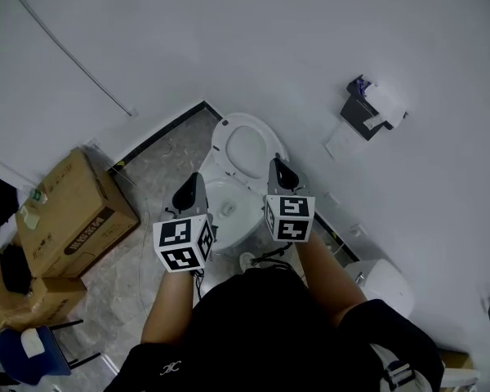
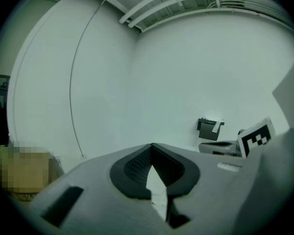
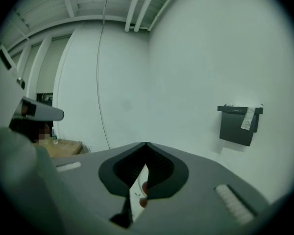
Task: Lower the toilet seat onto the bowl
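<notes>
- The left tool (image 1: pixel 191 180) and the right tool (image 1: pixel 278 164) hover side by side over the bowl (image 1: pixel 229 208), each with its jaws pressed together on nothing.
- The toilet seat (image 1: pixel 243 121) stands raised behind the bowl, untouched.

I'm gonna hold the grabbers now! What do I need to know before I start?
Left gripper: jaws shut, nothing in them, held over the left side of the white toilet bowl.
Right gripper: jaws shut, nothing in them, tip close to the right edge of the white oval toilet seat; I cannot tell if it touches.
Seat: raised, standing up behind the bowl, towards the wall.
Done: nothing yet; the seat is up.
Left to do: tip the seat forward and lower it gently until it lies on the bowl.
</notes>
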`<state>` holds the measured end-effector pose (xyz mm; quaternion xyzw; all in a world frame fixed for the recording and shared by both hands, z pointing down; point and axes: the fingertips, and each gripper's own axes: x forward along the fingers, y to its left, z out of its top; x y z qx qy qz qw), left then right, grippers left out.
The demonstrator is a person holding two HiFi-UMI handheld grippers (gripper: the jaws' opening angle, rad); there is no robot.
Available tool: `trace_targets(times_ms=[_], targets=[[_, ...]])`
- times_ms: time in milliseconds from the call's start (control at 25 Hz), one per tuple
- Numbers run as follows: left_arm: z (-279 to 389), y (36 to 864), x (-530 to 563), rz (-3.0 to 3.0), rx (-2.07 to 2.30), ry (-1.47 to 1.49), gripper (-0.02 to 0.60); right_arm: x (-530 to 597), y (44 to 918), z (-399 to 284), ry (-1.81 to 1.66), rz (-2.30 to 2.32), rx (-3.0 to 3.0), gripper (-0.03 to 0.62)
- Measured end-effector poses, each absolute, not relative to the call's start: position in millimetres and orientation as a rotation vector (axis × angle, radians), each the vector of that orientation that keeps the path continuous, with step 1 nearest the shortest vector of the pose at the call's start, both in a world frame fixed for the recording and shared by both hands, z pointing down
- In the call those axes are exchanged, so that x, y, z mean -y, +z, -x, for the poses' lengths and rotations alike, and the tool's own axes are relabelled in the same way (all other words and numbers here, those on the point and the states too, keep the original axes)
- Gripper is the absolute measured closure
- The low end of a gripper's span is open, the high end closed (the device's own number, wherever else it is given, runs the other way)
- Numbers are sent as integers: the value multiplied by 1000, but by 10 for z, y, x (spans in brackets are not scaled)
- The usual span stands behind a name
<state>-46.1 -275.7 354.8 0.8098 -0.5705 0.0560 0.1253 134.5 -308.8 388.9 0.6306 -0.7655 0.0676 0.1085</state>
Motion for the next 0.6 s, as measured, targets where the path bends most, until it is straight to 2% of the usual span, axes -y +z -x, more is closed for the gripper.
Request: trace_targets(times_ms=[240,600], targets=[[289,3597,3086,-2312,1730,204,574,3751,4343,-1630,138,-1718,2188,582],[289,3788,3334,-2187,1845,282,574,4649,5126,-1757,44,-1452,2096,522]])
